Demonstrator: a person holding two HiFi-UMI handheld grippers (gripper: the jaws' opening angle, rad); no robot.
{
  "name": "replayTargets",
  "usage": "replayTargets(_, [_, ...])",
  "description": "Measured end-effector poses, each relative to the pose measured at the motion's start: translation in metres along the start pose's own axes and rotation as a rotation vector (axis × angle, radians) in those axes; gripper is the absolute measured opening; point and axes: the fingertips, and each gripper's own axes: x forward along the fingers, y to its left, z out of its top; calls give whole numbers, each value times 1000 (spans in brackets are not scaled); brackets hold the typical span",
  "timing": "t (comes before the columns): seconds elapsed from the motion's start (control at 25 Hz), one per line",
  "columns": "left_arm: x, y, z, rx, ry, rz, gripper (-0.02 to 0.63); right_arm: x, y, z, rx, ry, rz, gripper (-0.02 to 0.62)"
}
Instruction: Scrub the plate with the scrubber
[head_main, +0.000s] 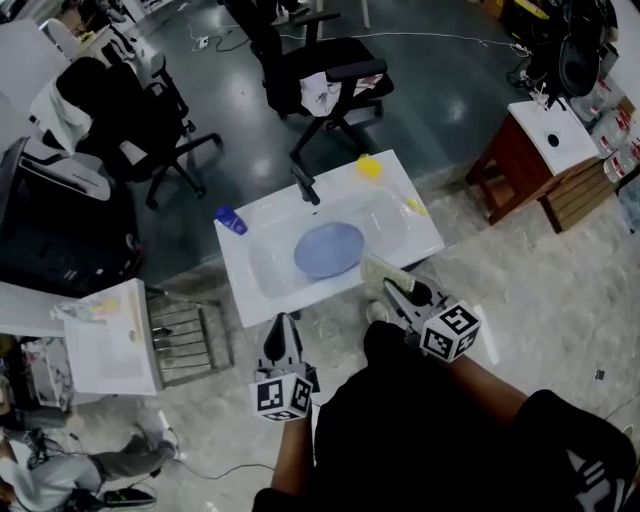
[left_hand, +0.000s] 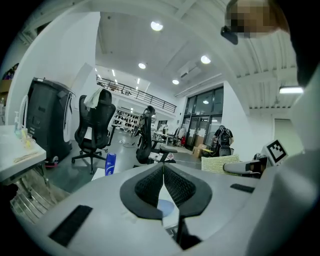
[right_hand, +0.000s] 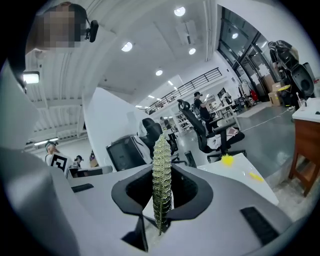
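A round blue plate lies in the basin of the white sink, below the dark faucet. My right gripper is shut on a flat green-and-yellow scrubber, which hangs over the sink's near edge, just right of the plate. In the right gripper view the scrubber stands edge-on between the pads of the right gripper. My left gripper is shut and empty, a little short of the sink's front edge. In the left gripper view its jaws meet, with a sliver of the plate below them.
A blue bottle stands on the sink's left rim; a yellow thing and a smaller yellow bit lie on the right rim. Office chairs stand beyond. A wooden stand is at right, a wire rack at left.
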Motion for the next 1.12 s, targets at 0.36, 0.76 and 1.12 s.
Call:
replayTargets(0.36, [76, 34, -17, -78, 80, 134, 5, 70, -64, 27, 56, 68, 100, 60])
replayTargets(0.76, [138, 71, -79, 7, 327, 210, 5, 114, -114, 13, 70, 184, 145, 60])
replayTargets(1.12, [196, 140, -161, -241, 485, 186, 6, 138, -123, -20, 131, 294, 112, 60])
